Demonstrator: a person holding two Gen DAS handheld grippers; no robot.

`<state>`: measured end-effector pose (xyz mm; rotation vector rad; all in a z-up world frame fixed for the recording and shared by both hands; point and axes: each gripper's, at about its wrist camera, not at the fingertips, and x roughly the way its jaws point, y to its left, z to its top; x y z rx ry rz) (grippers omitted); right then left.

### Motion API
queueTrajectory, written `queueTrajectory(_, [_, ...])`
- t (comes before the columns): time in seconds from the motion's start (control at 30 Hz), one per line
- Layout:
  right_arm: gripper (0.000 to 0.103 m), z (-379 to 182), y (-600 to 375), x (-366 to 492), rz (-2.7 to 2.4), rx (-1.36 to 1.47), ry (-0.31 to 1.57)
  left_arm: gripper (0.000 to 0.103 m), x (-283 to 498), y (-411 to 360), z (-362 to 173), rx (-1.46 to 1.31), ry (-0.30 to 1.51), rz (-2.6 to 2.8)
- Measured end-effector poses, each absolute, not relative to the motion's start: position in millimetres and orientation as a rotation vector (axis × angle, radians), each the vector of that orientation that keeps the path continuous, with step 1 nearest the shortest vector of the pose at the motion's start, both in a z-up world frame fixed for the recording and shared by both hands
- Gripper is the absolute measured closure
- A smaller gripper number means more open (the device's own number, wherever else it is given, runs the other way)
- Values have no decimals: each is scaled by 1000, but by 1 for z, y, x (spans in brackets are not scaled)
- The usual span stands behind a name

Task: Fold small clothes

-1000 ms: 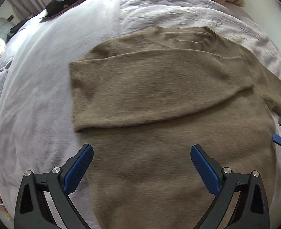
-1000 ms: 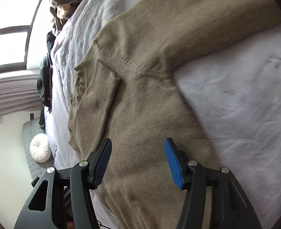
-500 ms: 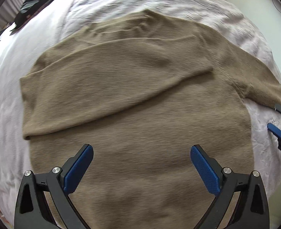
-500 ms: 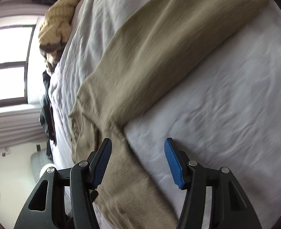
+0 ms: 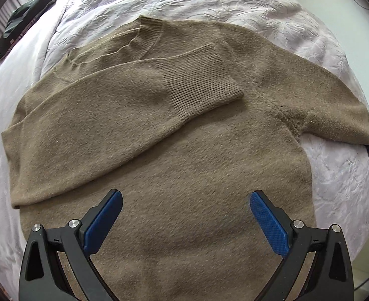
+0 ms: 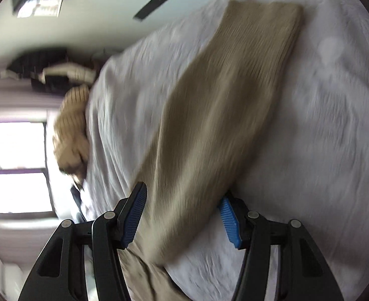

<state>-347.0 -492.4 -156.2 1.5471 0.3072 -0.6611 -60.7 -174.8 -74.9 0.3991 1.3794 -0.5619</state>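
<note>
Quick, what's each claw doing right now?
Left claw: open, holding nothing, above the sweater.
Right claw: open, with the sleeve between its pads.

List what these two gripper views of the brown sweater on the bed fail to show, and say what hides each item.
- Sweater hem: cut off by the bottom edge and the left gripper, left wrist view.
- Outstretched sleeve, cuff: lost at the right edge there.
- Right gripper: the sleeve covers one pad; contact unclear.
- Heap beside the bed: blurred.
</note>
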Motion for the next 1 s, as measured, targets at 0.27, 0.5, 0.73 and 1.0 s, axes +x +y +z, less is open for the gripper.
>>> queueTrajectory(0.27, [42, -169, -515, -365, -656, 1652, 123, 1, -62, -189, -77, 399, 1375, -569])
queueTrajectory(0.5, [94, -172, -512, -354, -497, 1683, 61, 1, -53, -183, -81, 394, 1359, -559])
queueTrajectory(0.73, [94, -115, -505, -308, -296, 1514, 72, 1, -45, -156, -68, 352, 1338, -535])
queueTrajectory(1.0, [94, -36, -450, -195, -56, 1209, 260, 1, -22, -114, -65, 283, 1296, -501])
